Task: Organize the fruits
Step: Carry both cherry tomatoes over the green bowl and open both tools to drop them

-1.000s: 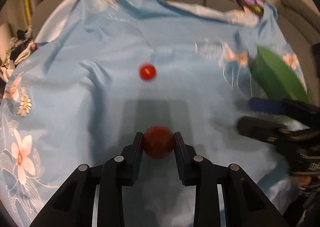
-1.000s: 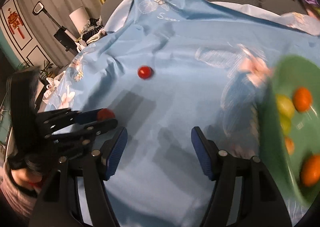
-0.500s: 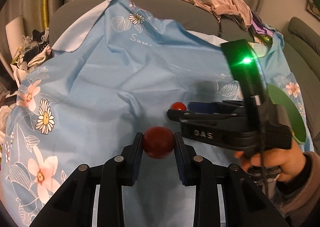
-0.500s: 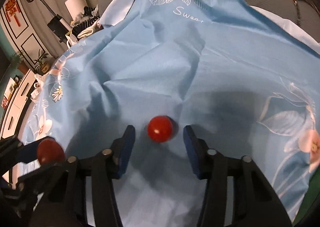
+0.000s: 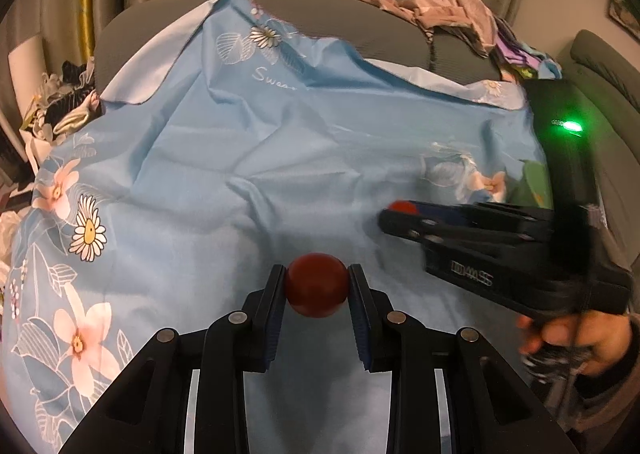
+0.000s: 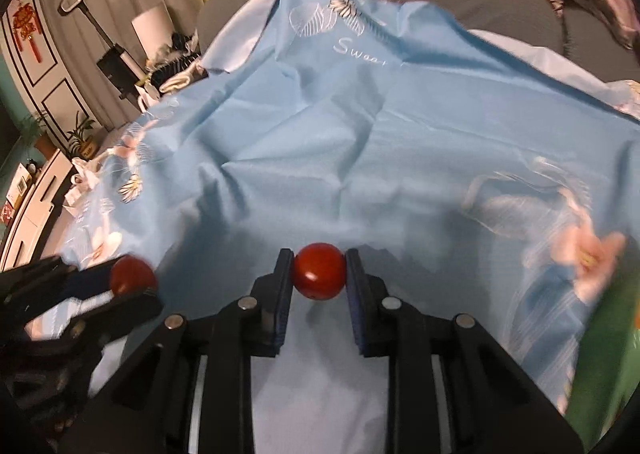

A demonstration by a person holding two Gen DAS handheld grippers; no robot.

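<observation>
Now that my right gripper (image 6: 319,273) has closed jaws on second red fruit (image 6: 319,271), lifted off blue cloth (image 6: 360,157), left gripper (image 5: 316,286) still clamps dark red fruit (image 5: 316,284); both ready for green bowl (image 6: 600,366).

Left gripper (image 5: 316,286) and right gripper (image 6: 319,272) each pinch a red fruit between closed fingers

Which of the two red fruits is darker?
The dull, dark red round fruit in the left hand-held gripper; the right hand-held gripper's fruit is brighter and glossy.
</observation>
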